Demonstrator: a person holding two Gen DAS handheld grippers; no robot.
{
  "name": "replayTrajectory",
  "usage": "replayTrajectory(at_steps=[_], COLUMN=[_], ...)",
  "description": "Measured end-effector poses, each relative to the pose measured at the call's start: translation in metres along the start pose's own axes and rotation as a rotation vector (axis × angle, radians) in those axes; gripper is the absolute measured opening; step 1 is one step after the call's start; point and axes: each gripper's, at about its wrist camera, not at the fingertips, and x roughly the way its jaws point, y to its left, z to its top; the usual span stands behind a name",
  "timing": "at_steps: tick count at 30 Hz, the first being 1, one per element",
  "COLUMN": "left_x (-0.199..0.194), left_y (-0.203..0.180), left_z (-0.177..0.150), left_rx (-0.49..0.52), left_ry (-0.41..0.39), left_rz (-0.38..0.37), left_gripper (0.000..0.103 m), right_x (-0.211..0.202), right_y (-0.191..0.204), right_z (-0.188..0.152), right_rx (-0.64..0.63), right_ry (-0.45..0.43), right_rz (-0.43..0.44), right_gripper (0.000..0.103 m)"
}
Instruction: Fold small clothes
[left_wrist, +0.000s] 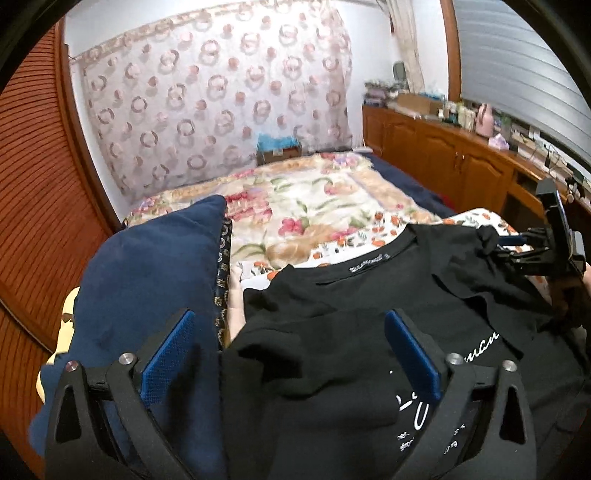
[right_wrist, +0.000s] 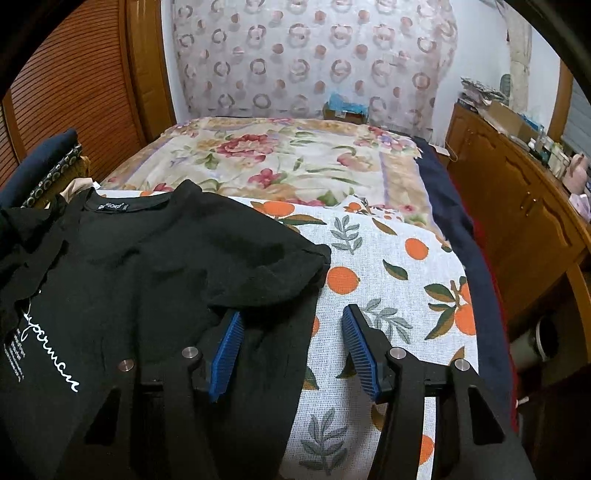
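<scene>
**A:** T-shirt (left_wrist: 332, 295), black with white lettering: where is it lying, and why there?

**B:** It is spread on the orange-print sheet (right_wrist: 388, 258) at the near end of the bed, collar (right_wrist: 110, 205) pointing away from the person. That flat, open patch probably serves as the folding surface. The flowered blanket (right_wrist: 277, 158) lies farther up the bed.

**A:** Is either gripper holding it?

**B:** No. The left gripper (left_wrist: 290, 314) is spread wide with nothing between its pads. One finger is over the navy pillow (left_wrist: 147, 266) and the other over the shirt, so it straddles the shirt's left edge. The right gripper (right_wrist: 293, 314) is also parted and has hold of nothing. Its inner finger is over the black cloth and its outer one over the sheet.

**A:** Why would each one straddle an edge?

**B:** It looks like the setup for pinching both side hems at once, so the body can be folded evenly.

**A:** And the sleeve (right_wrist: 280, 258)?

**B:** On the right it lies rumpled and partly turned in over the body, so the shirt is not yet smooth. The fold seems to be at an early stage.
</scene>
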Motion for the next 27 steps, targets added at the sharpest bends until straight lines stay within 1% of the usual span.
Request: replayTrajectory(at_steps=[2,3,4,5,6,9,12,18,19,20,21,22,23,24,25,27], left_x=[0.005,0.009,0.011,0.013,0.016,0.022,0.027,0.037,0.039,0.043,0.048,0.051,0.053,0.052,0.05,0.037], left_y=[0.004,0.008,0.008,0.008,0.007,0.007,0.005,-0.013,-0.015,-0.018,-0.019,-0.019,-0.018,-0.017,-0.014,-0.006], left_z=[0.004,0.007,0.009,0.011,0.012,0.012,0.006,0.002,0.001,-0.001,-0.004,-0.006,-0.008,-0.008,-0.007,0.002], left_rx=[-0.001,0.005,0.015,0.031,0.062,0.13,0.195,0.354,0.376,0.411,0.439,0.456,0.468,0.468,0.457,0.39], left_ry=[0.029,0.056,0.072,0.092,0.131,0.211,0.271,0.333,0.342,0.354,0.369,0.381,0.391,0.389,0.376,0.323], left_rz=[-0.01,-0.013,-0.016,-0.018,-0.026,-0.02,-0.006,0.066,0.072,0.091,0.116,0.133,0.14,0.142,0.143,0.133], left_gripper=[0.081,0.078,0.071,0.07,0.07,0.07,0.07,0.07,0.066,0.053,0.045,0.029,0.017,0.012,0.008,0.007], right_x=[-0.001,-0.001,-0.001,-0.001,-0.002,-0.001,-0.001,0.0,0.0,0.0,0.0,0.0,0.0,0.0,0.0,0.001], right_y=[0.0,0.0,0.0,0.0,-0.001,-0.001,0.0,-0.001,-0.001,-0.001,-0.001,-0.001,-0.001,-0.001,-0.001,-0.002], right_z=[0.0,0.0,0.0,0.0,0.0,0.0,0.0,0.0,0.0,0.0,0.0,0.0,0.0,0.001,0.0,0.001], right_rx=[-0.001,-0.001,-0.001,-0.001,-0.001,-0.002,-0.002,-0.002,-0.003,-0.003,-0.003,-0.003,-0.003,-0.003,-0.003,-0.002], right_ry=[0.0,0.0,-0.001,-0.001,-0.001,-0.001,-0.001,0.001,0.001,0.001,0.001,0.001,0.001,0.001,0.001,0.001], right_rz=[-0.001,-0.001,-0.001,-0.001,0.0,0.0,0.0,0.001,0.001,0.0,0.0,0.0,0.0,0.0,0.001,0.002], right_gripper=[0.057,0.057,0.057,0.057,0.057,0.057,0.057,0.057,0.057,0.057,0.057,0.057,0.057,0.057,0.057,0.057])
